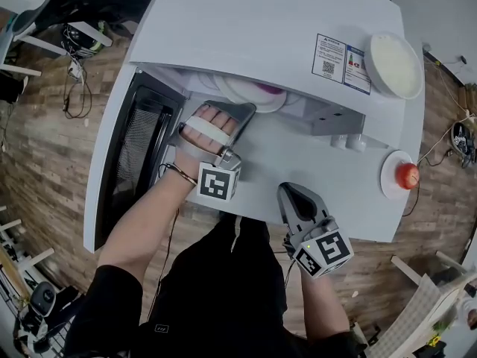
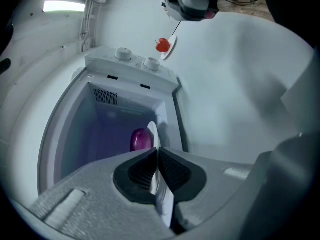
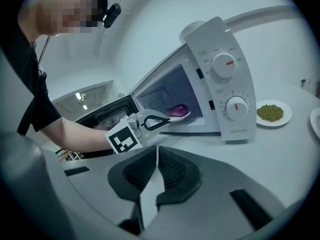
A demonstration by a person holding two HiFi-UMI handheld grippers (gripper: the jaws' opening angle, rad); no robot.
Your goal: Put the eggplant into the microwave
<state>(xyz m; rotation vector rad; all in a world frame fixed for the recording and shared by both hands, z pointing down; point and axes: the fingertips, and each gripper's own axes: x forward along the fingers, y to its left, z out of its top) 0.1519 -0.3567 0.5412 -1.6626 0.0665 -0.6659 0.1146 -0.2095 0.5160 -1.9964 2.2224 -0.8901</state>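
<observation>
A: Where is the eggplant?

B: The microwave (image 1: 276,28) is seen with its door (image 1: 134,155) swung open. A white plate (image 2: 153,131) is held in the cavity mouth, and the eggplant (image 2: 141,139) is carried on it. The plate's rim is pinched by the left gripper (image 1: 240,112). The right gripper (image 1: 289,192) is closed on nothing.

A: What could be spoiled?

B: With only 1 edge pinched, the plate could be tipped and the eggplant rolled off.

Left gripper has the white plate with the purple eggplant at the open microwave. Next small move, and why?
Probably ease the left gripper forward a little: its jaws clamp the rim of the white plate, and the purple eggplant seems only just inside the white microwave.
</observation>
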